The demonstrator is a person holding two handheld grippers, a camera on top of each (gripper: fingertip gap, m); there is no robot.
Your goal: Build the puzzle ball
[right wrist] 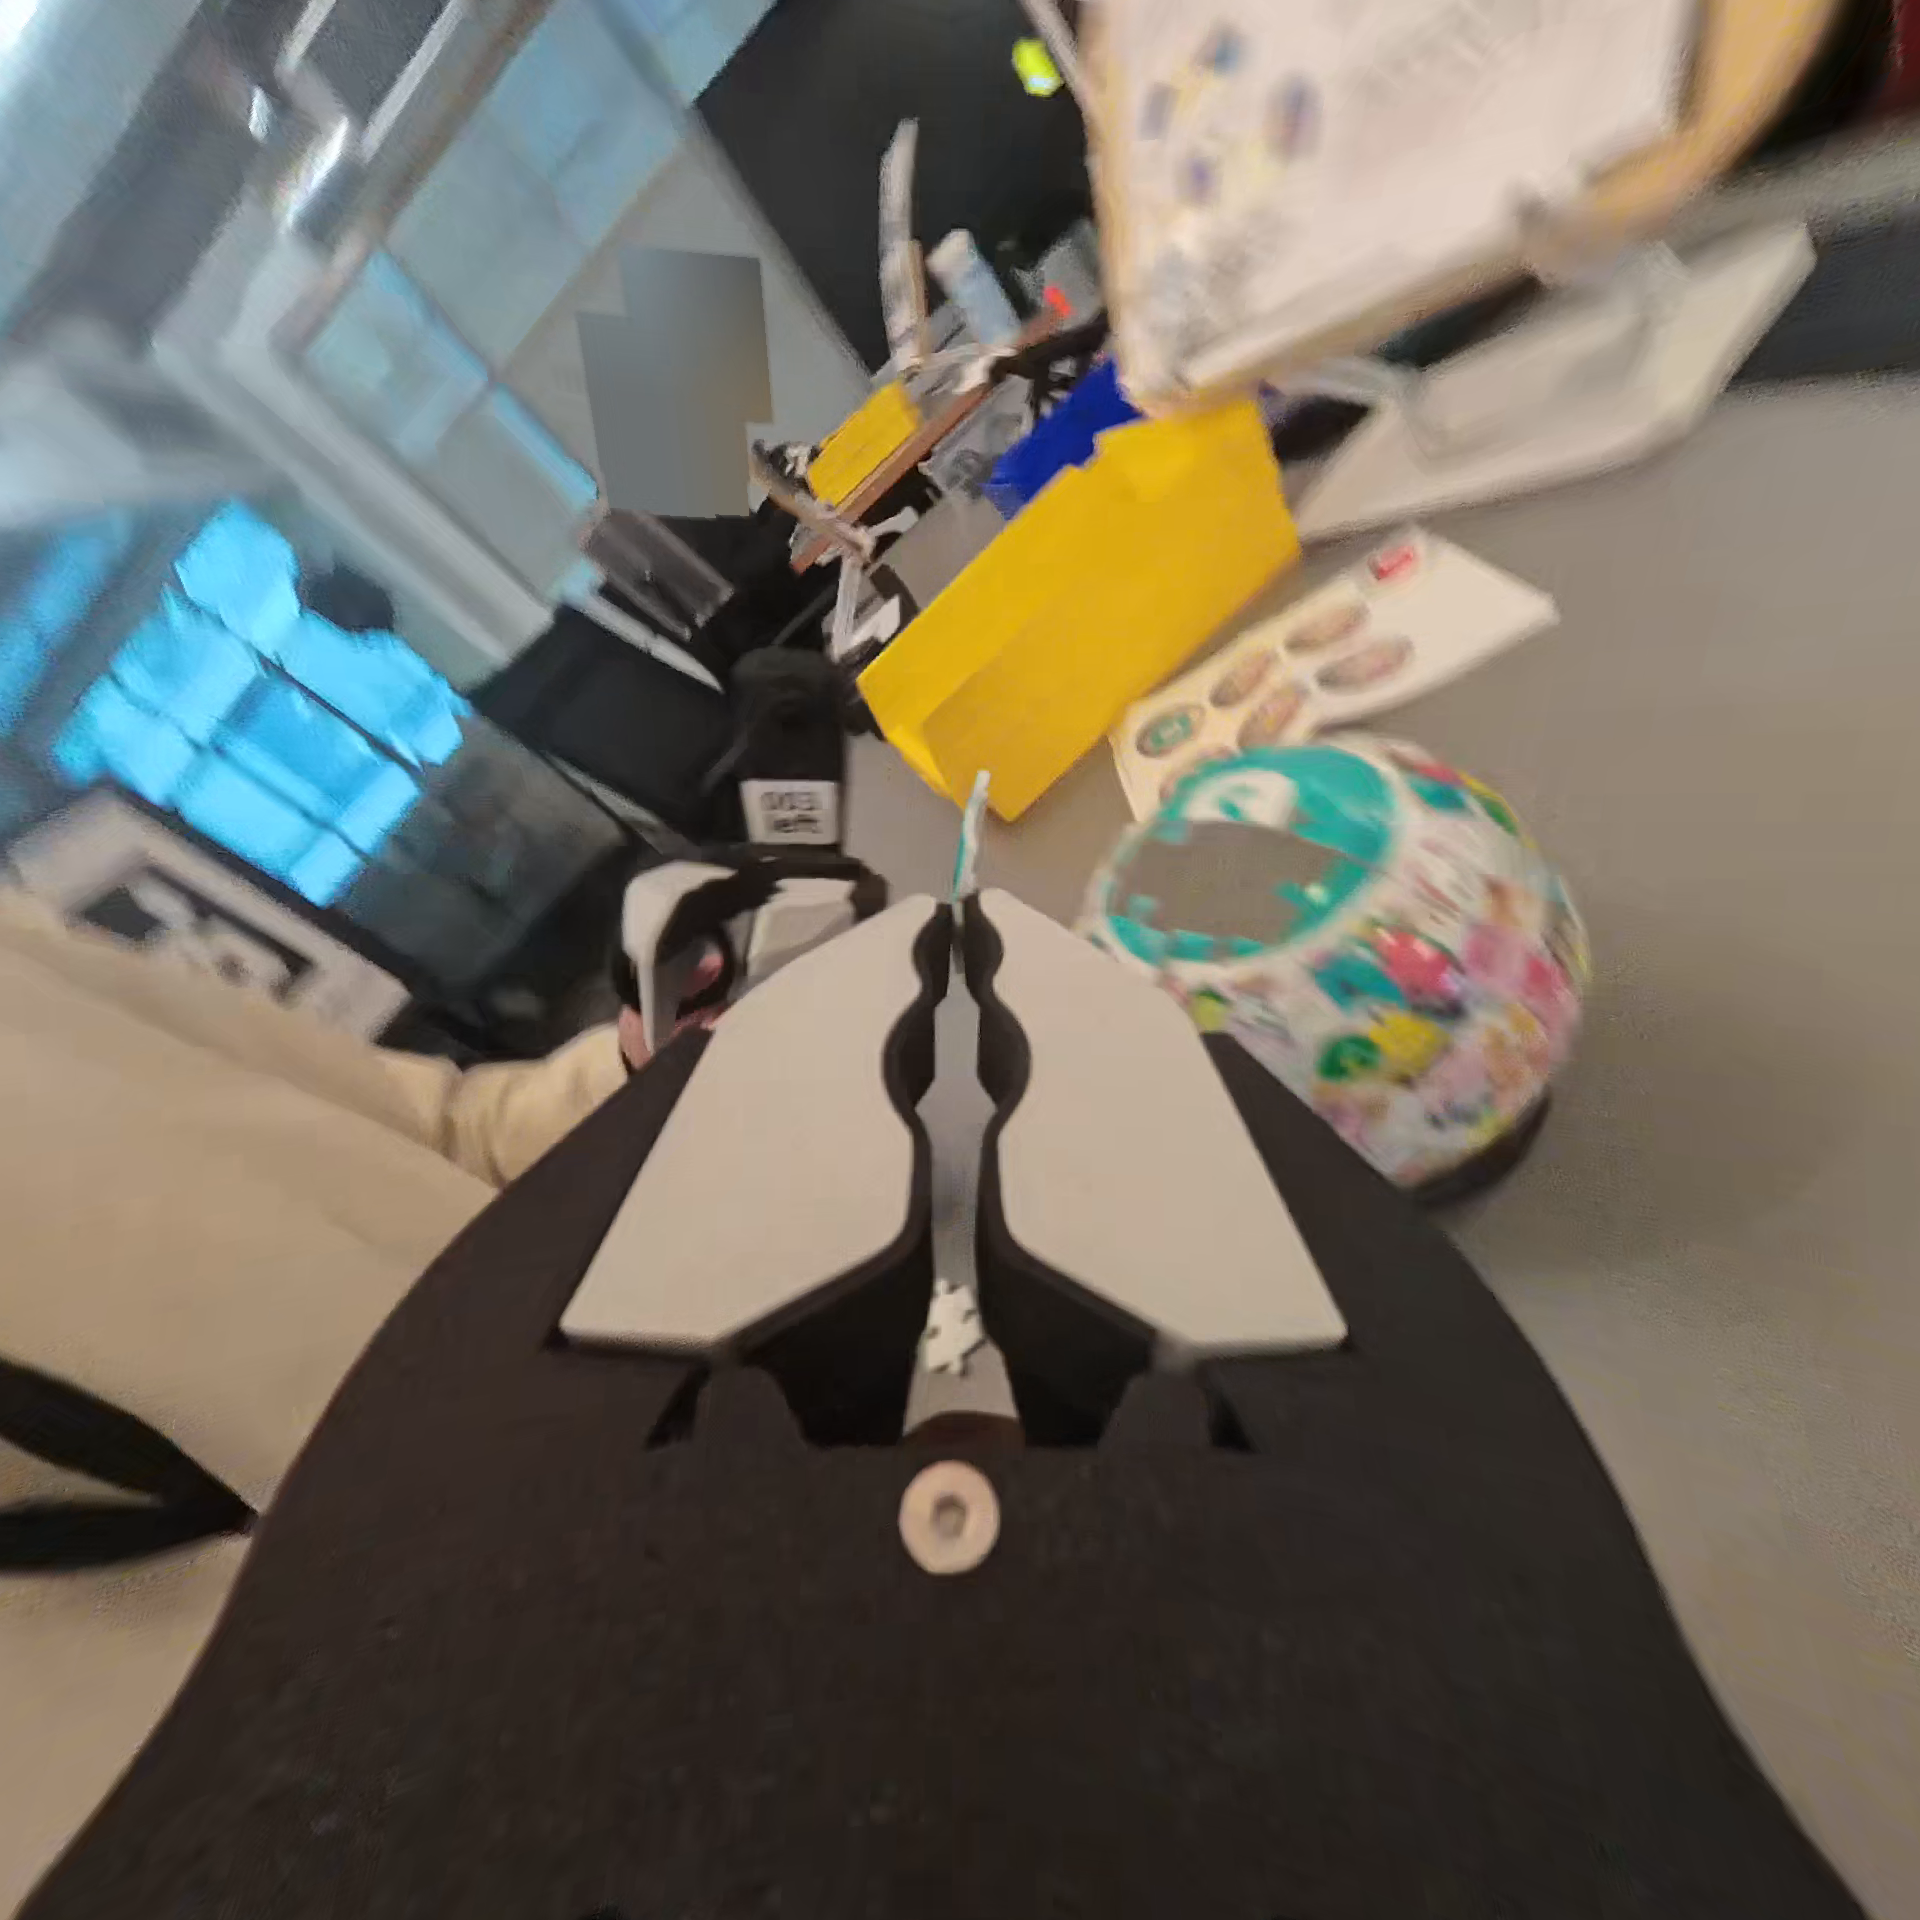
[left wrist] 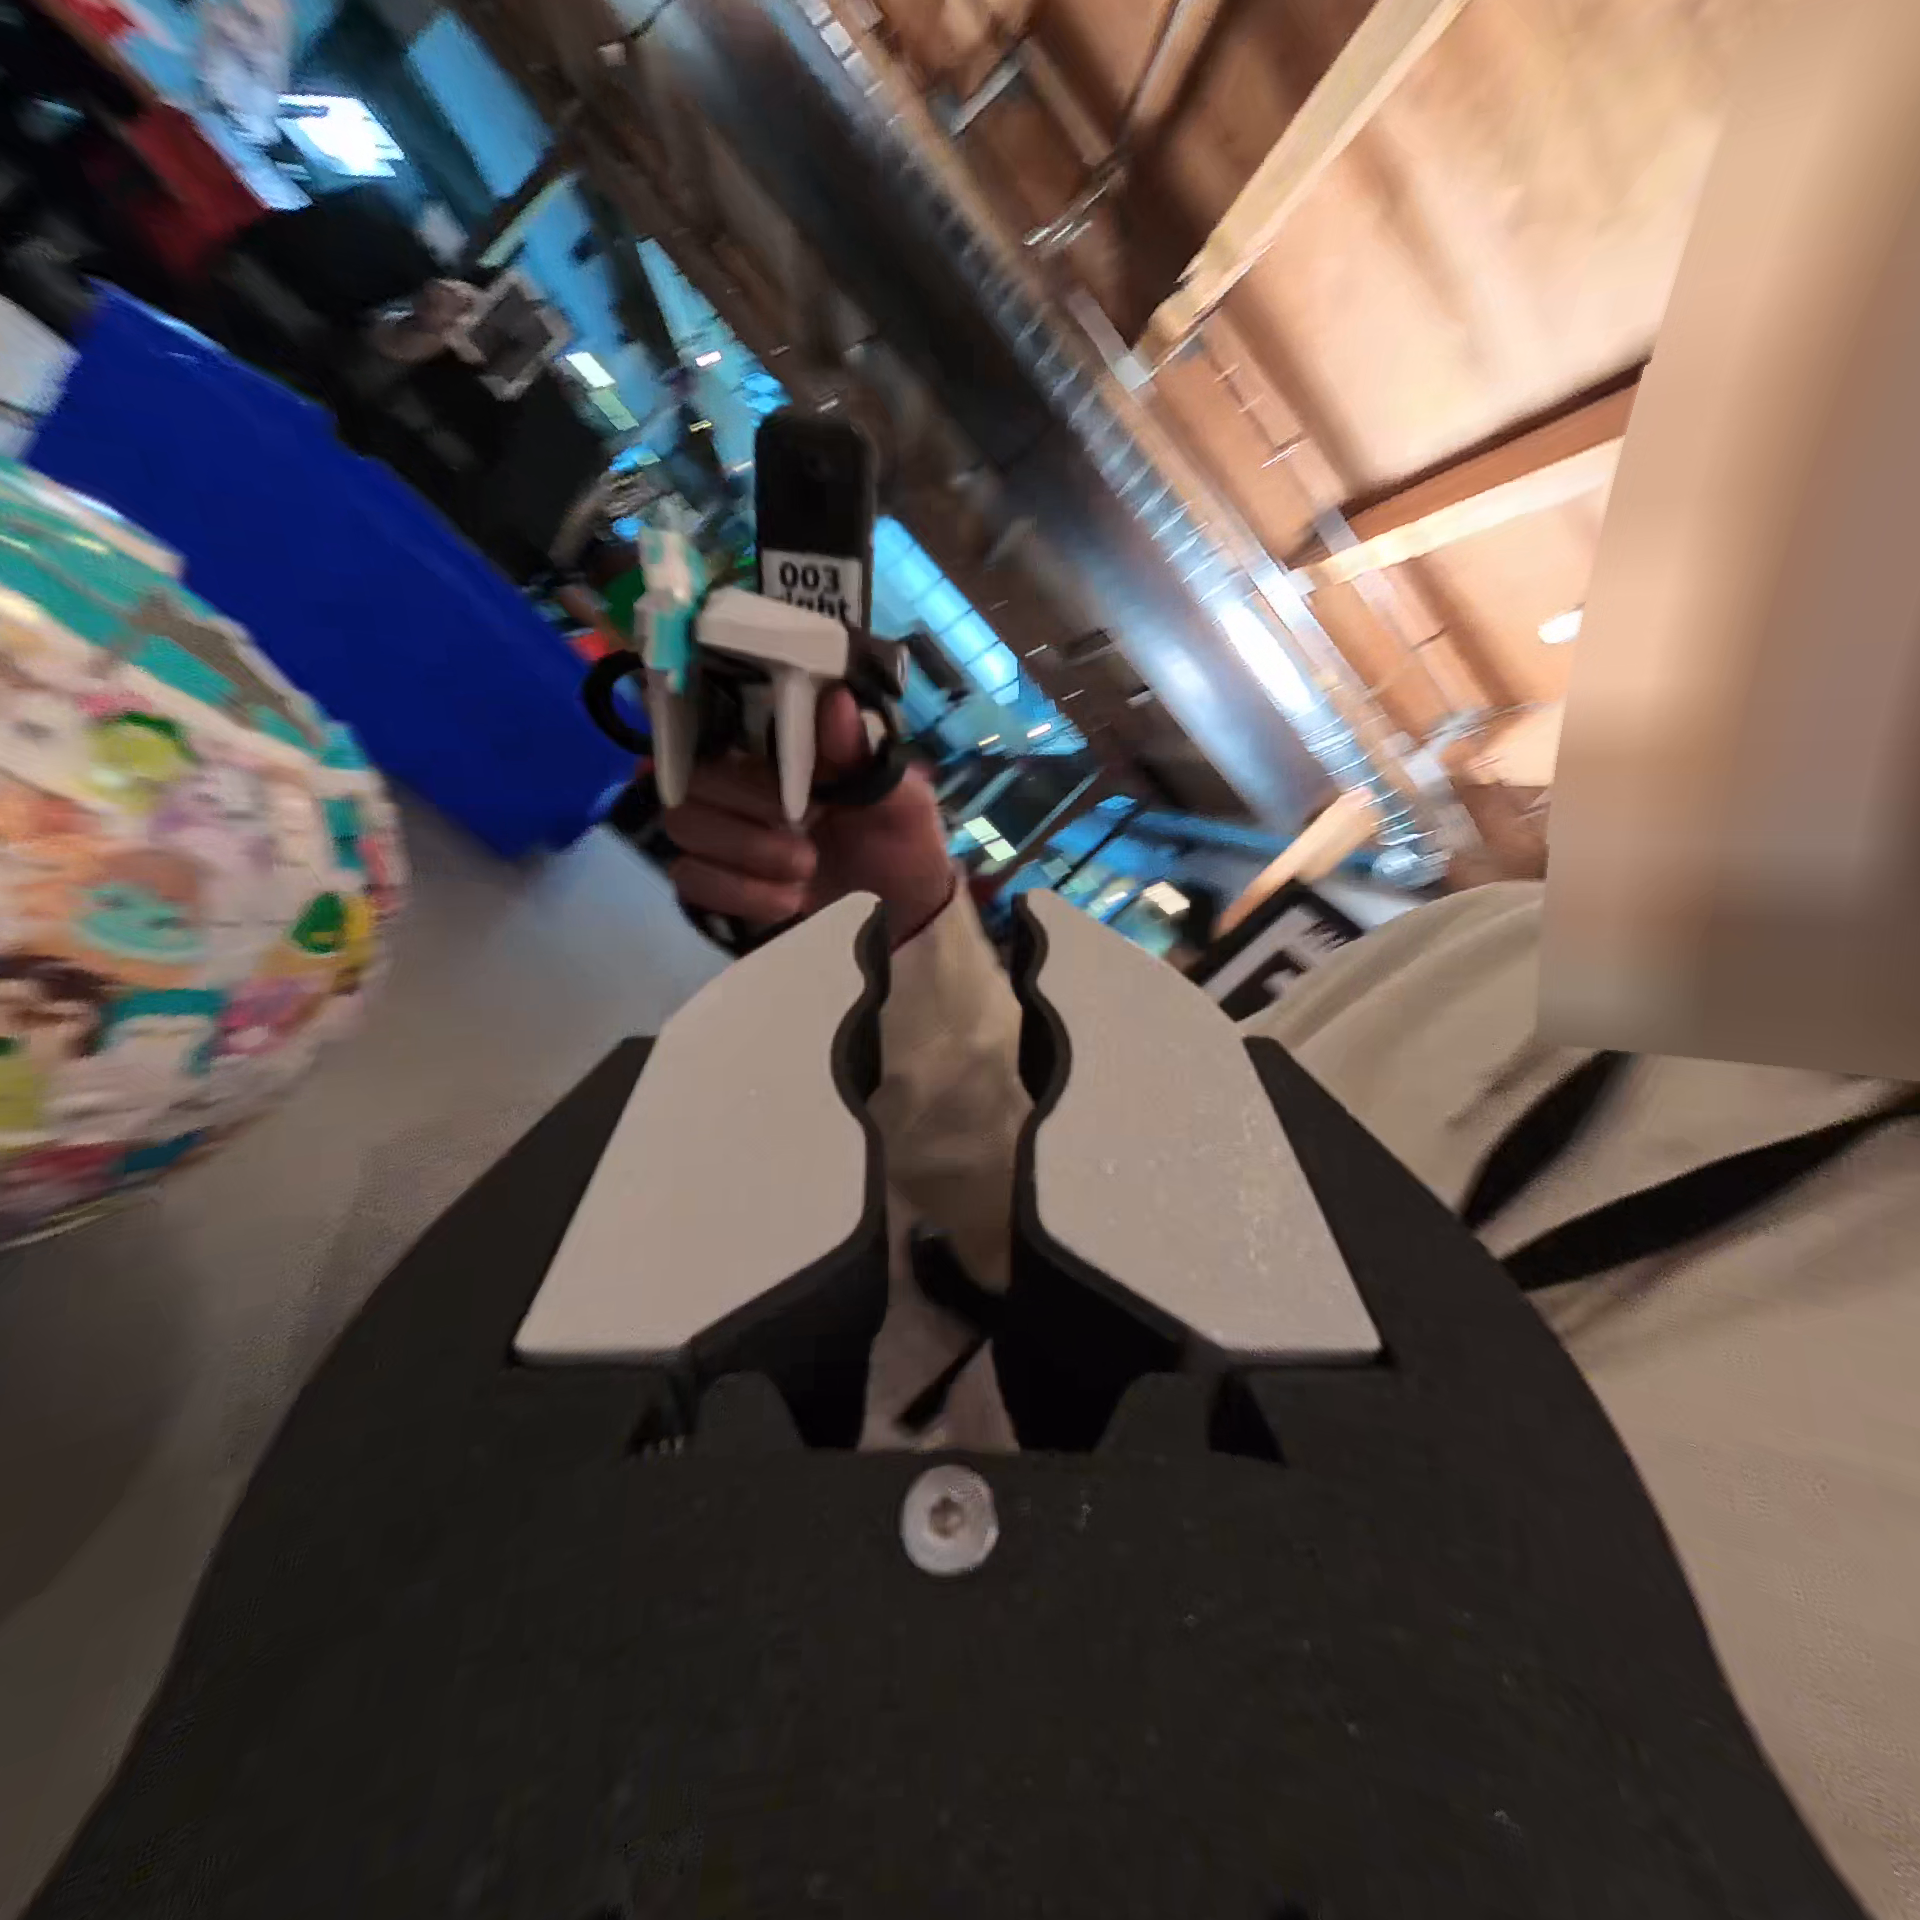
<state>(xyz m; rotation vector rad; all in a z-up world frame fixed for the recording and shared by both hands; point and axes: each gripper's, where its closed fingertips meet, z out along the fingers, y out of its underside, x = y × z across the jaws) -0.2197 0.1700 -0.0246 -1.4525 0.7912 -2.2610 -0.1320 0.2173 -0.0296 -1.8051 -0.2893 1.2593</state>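
The puzzle ball, covered in colourful pictures, sits on the grey table with a ragged hole in its teal top. It also shows blurred at the left of the left wrist view. My right gripper is shut on a thin teal and white puzzle piece, held edge-on just left of the ball's hole. It also shows in the left wrist view, raised with the piece. My left gripper is open and empty, off the table, and shows in the right wrist view. A loose white piece lies on the table.
A yellow bin and a printed sheet lie behind the ball. A blue bin stands beyond it. A large printed card hangs at the top right. The person's beige sleeve fills the right side. Spacing between my two grippers at the tips: around 10 centimetres.
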